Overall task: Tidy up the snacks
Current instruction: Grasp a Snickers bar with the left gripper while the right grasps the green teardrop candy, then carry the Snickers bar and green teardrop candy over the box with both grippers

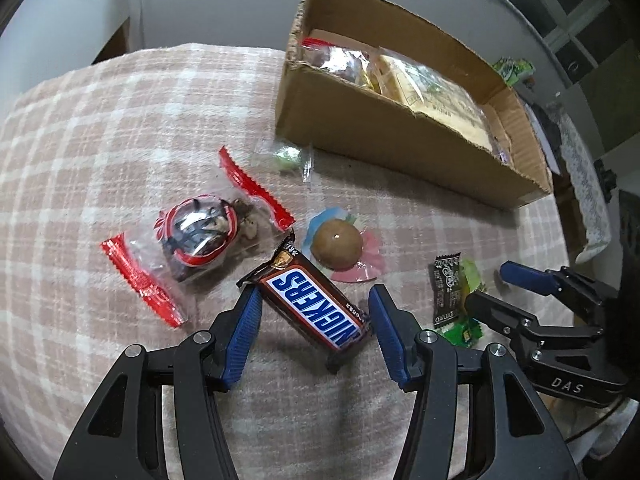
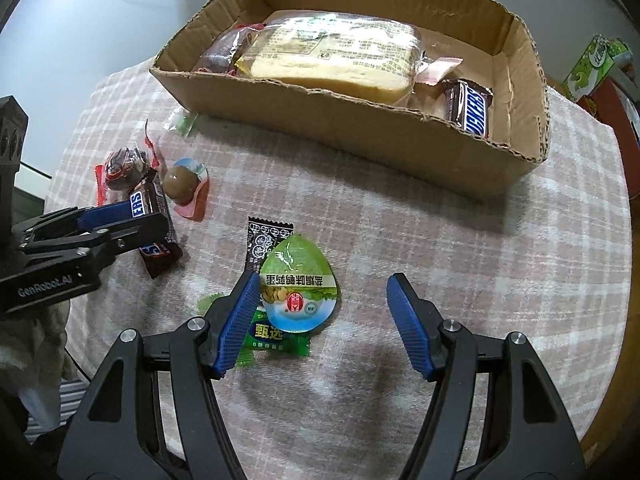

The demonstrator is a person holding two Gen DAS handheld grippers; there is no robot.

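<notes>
The left gripper (image 1: 314, 320) is spread wide, its blue pads on either side of a Snickers bar (image 1: 310, 308) in a brown wrapper with white-and-blue lettering. The bar lies diagonally on the checked cloth (image 1: 100, 128), between the pads; whether either pad touches it I cannot tell. The gripper points down and forward at a low tilt toward the cloth.

Just beyond the bar lie a clear nut pack (image 1: 200, 232) with red serrated ends and a brown ball candy (image 1: 338, 246) on pastel wrapping. Farther back a small clear sachet (image 1: 286, 156) sits near the box (image 1: 360, 132), an open cardboard tray.

The right gripper (image 2: 320, 308) is also spread, angled down over a green egg-shaped pack (image 2: 298, 292) with a blue and white lower part. The pack lies beside the left pad, well apart from the right one, and overlaps a black sachet (image 2: 262, 242) and a green candy (image 2: 276, 340).

Inside the box are a wrapped cake slice (image 2: 328, 56), a second Snickers (image 2: 472, 106) and other packets.
</notes>
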